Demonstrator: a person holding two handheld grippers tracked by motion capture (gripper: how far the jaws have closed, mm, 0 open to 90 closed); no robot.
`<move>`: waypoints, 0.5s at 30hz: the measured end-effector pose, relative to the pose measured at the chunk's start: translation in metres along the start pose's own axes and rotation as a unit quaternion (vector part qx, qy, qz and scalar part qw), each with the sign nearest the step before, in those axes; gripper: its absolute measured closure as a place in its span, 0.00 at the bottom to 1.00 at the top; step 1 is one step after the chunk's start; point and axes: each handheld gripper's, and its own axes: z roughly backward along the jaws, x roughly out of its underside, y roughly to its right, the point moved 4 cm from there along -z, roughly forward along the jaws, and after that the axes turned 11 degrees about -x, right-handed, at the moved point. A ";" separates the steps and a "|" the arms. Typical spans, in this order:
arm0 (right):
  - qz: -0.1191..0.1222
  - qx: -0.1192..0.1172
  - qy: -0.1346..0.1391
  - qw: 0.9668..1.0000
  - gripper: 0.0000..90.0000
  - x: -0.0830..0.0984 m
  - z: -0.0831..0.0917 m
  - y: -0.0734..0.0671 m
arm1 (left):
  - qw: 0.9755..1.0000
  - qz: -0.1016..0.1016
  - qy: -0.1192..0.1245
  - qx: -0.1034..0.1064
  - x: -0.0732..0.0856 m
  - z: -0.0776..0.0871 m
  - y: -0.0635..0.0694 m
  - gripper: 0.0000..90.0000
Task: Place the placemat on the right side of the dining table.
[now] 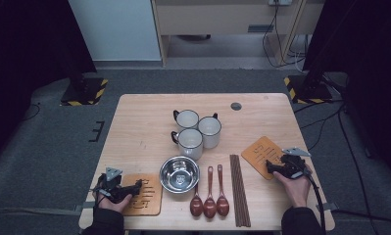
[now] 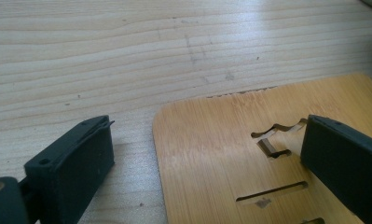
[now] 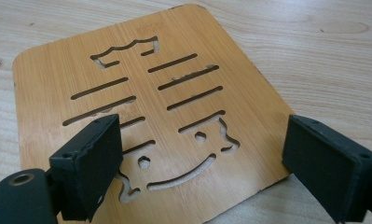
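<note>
Two cut-out bamboo mats lie flat on the wooden table [image 1: 144, 122]. My left gripper [image 1: 135, 187], held in a hand at the near left corner, points right over the left mat [image 1: 146, 198]. In the left gripper view its jaws [image 2: 206, 135] stand wide open, one over bare wood and the other above the mat [image 2: 207, 172]. At the right edge my right gripper [image 1: 274, 168] points left at the tilted right mat [image 1: 259, 151]. The right gripper view has its jaws [image 3: 200, 128] open, straddling the near end of that mat [image 3: 127, 70] without pressing on it.
Three white mugs [image 1: 203, 131] cluster mid-table. In front of them stands a steel bowl [image 1: 179, 174]. Three dark red spoons [image 1: 210, 203] and a bundle of brown chopsticks [image 1: 239, 191] lie near the front edge, between the two mats.
</note>
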 end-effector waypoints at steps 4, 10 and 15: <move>0.000 0.007 0.001 1.000 0.14 -0.002 -0.002 -0.003 | 1.000 0.000 0.000 0.000 0.000 0.000 0.000 0.02; 0.012 -0.005 0.015 1.000 0.17 -0.010 0.004 -0.007 | 1.000 0.000 0.000 0.000 0.000 0.000 0.000 0.02; 0.023 -0.041 0.023 0.999 0.17 -0.022 0.008 -0.012 | 1.000 0.000 0.000 0.000 0.000 0.000 0.000 0.02</move>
